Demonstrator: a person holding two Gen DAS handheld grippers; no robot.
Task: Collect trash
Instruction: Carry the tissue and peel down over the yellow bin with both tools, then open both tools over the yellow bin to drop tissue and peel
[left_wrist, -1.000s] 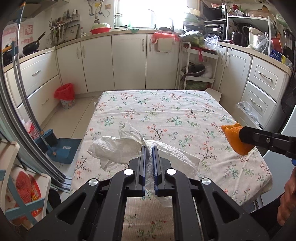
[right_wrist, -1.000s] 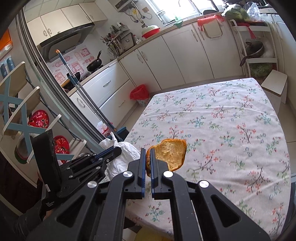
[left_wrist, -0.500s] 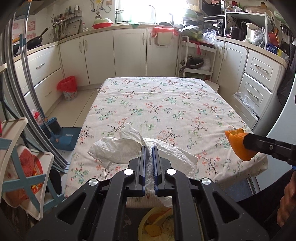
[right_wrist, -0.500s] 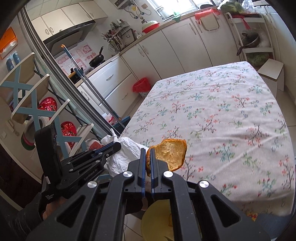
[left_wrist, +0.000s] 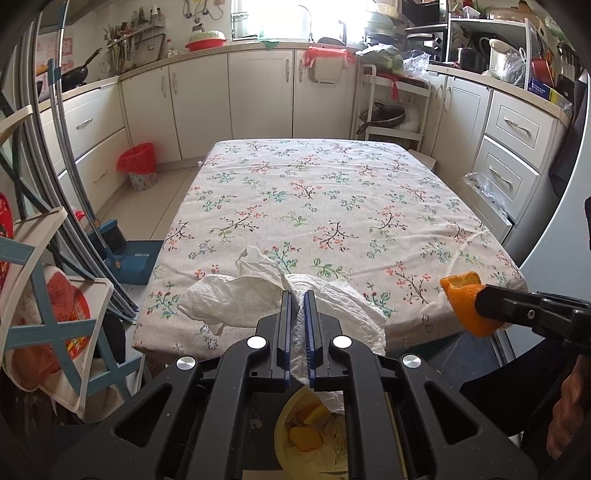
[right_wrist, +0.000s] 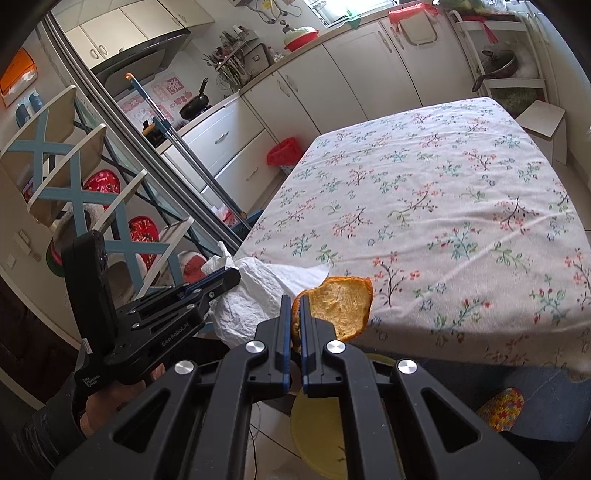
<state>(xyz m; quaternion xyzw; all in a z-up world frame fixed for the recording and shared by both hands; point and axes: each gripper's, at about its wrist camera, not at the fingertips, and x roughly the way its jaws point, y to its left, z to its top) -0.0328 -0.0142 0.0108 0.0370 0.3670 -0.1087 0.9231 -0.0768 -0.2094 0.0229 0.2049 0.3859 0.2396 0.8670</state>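
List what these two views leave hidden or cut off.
- Yellow bin, left wrist view: rim and most contents hidden by the left gripper.
- Same bin, right wrist view: the right gripper covers most of it.
- Tissue: its pinched middle sits between the pads.
- Orange peel: the clamped edge is hidden.

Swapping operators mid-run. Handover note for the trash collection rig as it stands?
Left gripper: shut on the crumpled white tissue, at the table's near edge.
Right gripper: shut on the orange peel, held off the near edge.
Yellow bin: on the floor below both grippers, some scraps already inside.
Table: floral cloth, no other trash seen on it.
Done: both pieces picked up.
Left: probably lower over the bin and release each.
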